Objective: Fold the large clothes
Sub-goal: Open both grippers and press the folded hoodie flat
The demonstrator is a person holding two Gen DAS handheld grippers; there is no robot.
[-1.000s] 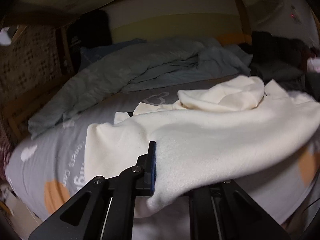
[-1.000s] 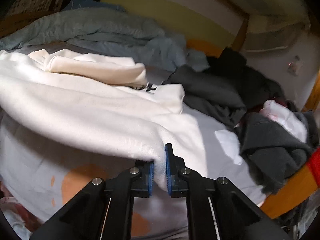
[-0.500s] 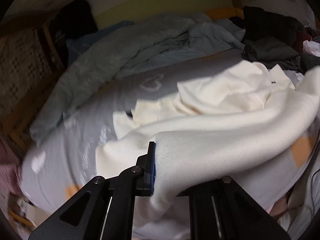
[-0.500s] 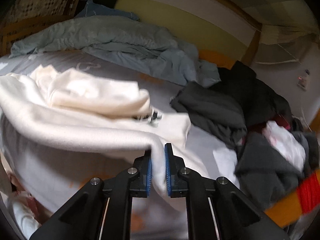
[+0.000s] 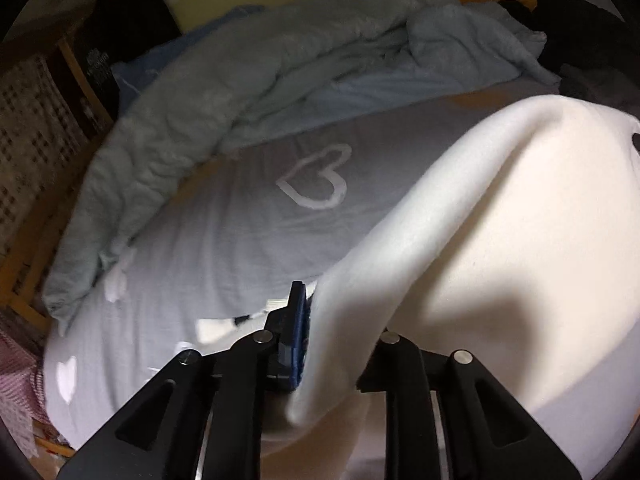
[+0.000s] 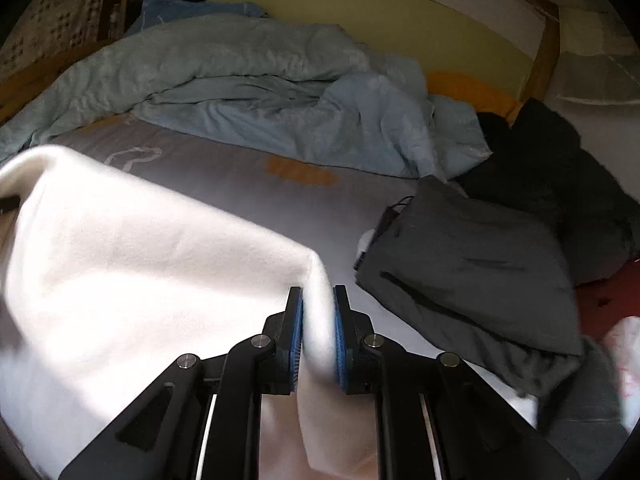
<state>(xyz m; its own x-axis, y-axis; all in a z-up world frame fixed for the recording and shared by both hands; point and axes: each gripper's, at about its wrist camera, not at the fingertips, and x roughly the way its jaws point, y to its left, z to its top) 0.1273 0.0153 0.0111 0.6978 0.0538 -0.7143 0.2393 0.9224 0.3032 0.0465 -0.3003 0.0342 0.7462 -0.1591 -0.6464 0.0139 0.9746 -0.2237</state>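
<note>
A large cream garment (image 5: 500, 240) hangs lifted above the grey bed sheet (image 5: 248, 240). My left gripper (image 5: 332, 312) is shut on its left edge; the cloth drapes over and hides the right finger. In the right wrist view the same cream garment (image 6: 140, 264) stretches away to the left, and my right gripper (image 6: 317, 308) is shut on its right corner, cloth pinched between the blue pads.
A rumpled light-blue duvet (image 5: 280, 68) lies along the far side of the bed and also shows in the right wrist view (image 6: 260, 88). Dark grey clothes (image 6: 480, 264) and black clothes (image 6: 560, 176) are piled at the right. A wooden bed frame (image 6: 548, 32) borders the bed.
Both grippers have risen and moved forward with the garment. It has lifted off the sheet, and its bunched folded part is no longer visible; the heart print on the sheet is now uncovered.
</note>
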